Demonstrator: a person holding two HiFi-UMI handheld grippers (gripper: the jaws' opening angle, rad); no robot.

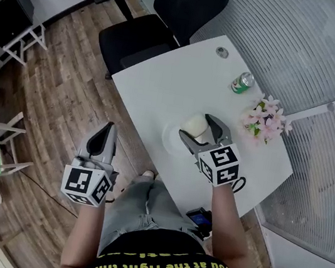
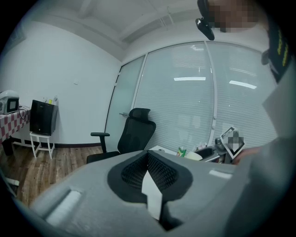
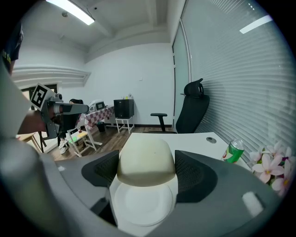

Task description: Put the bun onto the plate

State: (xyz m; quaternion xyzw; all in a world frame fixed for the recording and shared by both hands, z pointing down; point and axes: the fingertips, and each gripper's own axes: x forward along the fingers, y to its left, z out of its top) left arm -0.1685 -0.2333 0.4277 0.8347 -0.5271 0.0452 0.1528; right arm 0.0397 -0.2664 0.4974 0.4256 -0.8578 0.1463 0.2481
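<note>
A pale, domed bun [image 3: 146, 159] is clamped between the two dark pads of my right gripper [image 3: 147, 169], held in the air above a round white plate [image 3: 142, 203]. In the head view the bun [image 1: 194, 126] and right gripper [image 1: 204, 132] hang over the plate [image 1: 173, 139] near the front of the white table [image 1: 164, 79]. My left gripper [image 1: 104, 139] is off the table to the left, above the wooden floor. In the left gripper view its jaws [image 2: 149, 176] are pressed together with nothing between them.
A green can [image 1: 242, 82] and a bunch of pink flowers [image 1: 265, 120] stand at the table's right side. A black office chair [image 1: 165, 15] is at the far end. A phone [image 1: 199, 218] lies near my leg. A small cabinet [image 1: 10, 8] stands far left.
</note>
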